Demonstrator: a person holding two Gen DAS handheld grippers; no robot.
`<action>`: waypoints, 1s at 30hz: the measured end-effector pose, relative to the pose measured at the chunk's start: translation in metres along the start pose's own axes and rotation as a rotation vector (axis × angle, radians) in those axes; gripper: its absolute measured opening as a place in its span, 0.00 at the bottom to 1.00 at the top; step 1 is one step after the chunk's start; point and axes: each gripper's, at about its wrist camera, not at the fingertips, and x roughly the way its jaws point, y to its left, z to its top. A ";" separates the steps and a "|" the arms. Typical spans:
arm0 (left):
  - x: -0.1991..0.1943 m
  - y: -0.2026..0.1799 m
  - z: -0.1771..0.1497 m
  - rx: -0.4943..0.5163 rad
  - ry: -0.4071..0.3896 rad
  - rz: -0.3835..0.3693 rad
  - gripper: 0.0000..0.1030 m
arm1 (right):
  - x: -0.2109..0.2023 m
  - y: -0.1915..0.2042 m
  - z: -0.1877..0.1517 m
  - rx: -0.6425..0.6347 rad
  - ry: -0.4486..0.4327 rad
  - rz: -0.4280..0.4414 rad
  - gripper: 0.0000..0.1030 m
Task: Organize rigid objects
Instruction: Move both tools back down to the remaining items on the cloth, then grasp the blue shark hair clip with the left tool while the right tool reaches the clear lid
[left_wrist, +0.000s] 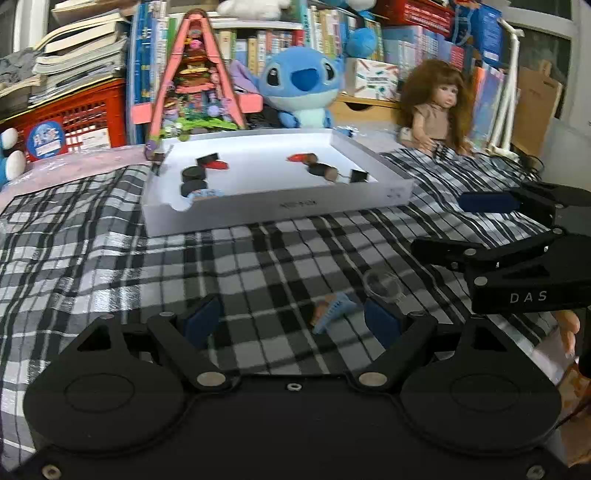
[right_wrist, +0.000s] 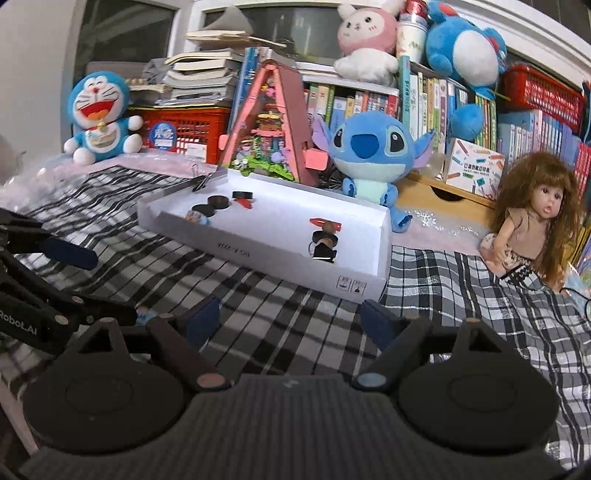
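Observation:
A white shallow box (left_wrist: 277, 208) (right_wrist: 258, 243) lies on the checked cloth. It holds black discs (left_wrist: 194, 173), red pieces (left_wrist: 216, 164) (right_wrist: 325, 222) and dark clips (left_wrist: 358, 176). On the cloth just ahead of my left gripper (left_wrist: 291, 321) lies a small blue comb-like clip (left_wrist: 332, 310), with a see-through round piece (left_wrist: 382, 286) beside it. The left jaws stand open and touch neither. My right gripper (right_wrist: 291, 321) (left_wrist: 439, 223) is open with only cloth between its fingers, to the right of the left gripper (right_wrist: 114, 286).
Behind the box stand a pink A-frame toy house (left_wrist: 195, 74), a blue plush (left_wrist: 299, 81), a long-haired doll (left_wrist: 436, 107), a red crate (left_wrist: 74, 118) and shelves of books. A cat-like blue plush (right_wrist: 99, 118) sits at the far left.

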 end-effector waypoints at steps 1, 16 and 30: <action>0.000 -0.002 -0.001 0.006 -0.001 -0.005 0.80 | -0.002 0.001 -0.001 -0.003 0.001 0.006 0.87; 0.009 0.013 -0.004 -0.020 0.031 0.042 0.28 | 0.000 0.023 -0.017 -0.006 0.049 0.112 0.81; -0.011 0.008 -0.011 0.061 -0.046 0.056 0.49 | 0.009 0.037 -0.019 0.030 0.048 0.145 0.48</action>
